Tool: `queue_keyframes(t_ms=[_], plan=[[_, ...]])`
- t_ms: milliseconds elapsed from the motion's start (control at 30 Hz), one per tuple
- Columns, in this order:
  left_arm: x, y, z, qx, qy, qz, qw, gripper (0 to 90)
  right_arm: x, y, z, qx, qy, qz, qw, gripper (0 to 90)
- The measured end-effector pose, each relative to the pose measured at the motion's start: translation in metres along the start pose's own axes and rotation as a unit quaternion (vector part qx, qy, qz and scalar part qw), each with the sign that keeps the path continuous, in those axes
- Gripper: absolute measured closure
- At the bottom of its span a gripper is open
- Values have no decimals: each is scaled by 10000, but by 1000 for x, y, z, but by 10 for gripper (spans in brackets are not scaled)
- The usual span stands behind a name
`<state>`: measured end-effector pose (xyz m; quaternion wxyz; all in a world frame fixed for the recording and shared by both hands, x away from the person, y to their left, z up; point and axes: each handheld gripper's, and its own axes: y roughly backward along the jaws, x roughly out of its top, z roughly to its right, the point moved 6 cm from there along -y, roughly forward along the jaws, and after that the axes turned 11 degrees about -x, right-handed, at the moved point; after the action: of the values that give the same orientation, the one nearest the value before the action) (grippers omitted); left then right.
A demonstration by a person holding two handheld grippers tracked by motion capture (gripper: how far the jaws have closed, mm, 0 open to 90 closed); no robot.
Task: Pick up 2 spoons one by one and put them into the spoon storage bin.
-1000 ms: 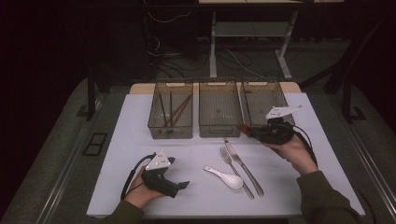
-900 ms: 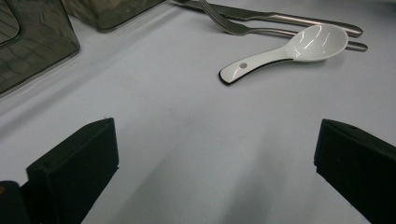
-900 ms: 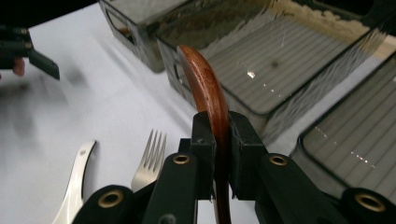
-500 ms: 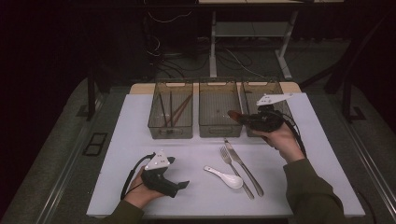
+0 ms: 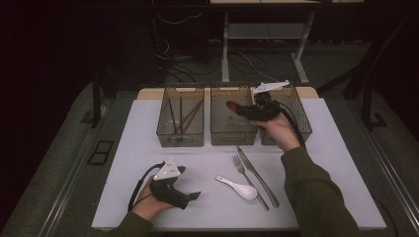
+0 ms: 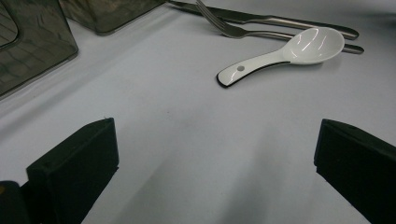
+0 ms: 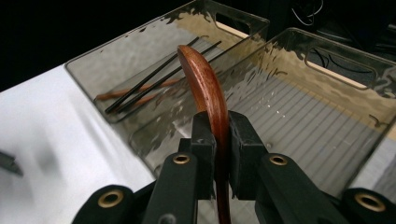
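White table [image 5: 148, 128] under dim light, dark floor beyond. Right gripper [image 5: 240, 109] raised over middle bin [image 5: 232, 136], jaws clamped on wooden spoon [image 7: 208, 93]; spoon stands edge-on between pads, bowl end past jaw tips, above bin floor. Left bin [image 7: 140, 60] with chopsticks [image 7: 159, 74] beyond and left of jaws. Left gripper [image 5: 190, 196] resting low on table, jaws wide apart, nothing between. White ceramic spoon [image 6: 285, 53] ahead of jaws, fork [image 6: 243, 30] and knife [image 6: 261, 18] just behind it.
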<state>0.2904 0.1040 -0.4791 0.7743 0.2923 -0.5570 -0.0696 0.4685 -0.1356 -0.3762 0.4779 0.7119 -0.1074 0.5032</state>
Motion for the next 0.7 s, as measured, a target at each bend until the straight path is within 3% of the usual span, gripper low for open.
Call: queue_keyframes(t_ms=[400,600,700], plan=[[1,0,1,-26,-52,6,10000,0,30,-40,-9,-4,-96,-52,9999,813],[2,-1,2,-43,-46,35,10000,0,29,-59,-10,-10,-166,-99,9998,813],[2,-1,2,-42,-72,26,10000,0,22,-69,-8,-55,-195,-252,9995,813]])
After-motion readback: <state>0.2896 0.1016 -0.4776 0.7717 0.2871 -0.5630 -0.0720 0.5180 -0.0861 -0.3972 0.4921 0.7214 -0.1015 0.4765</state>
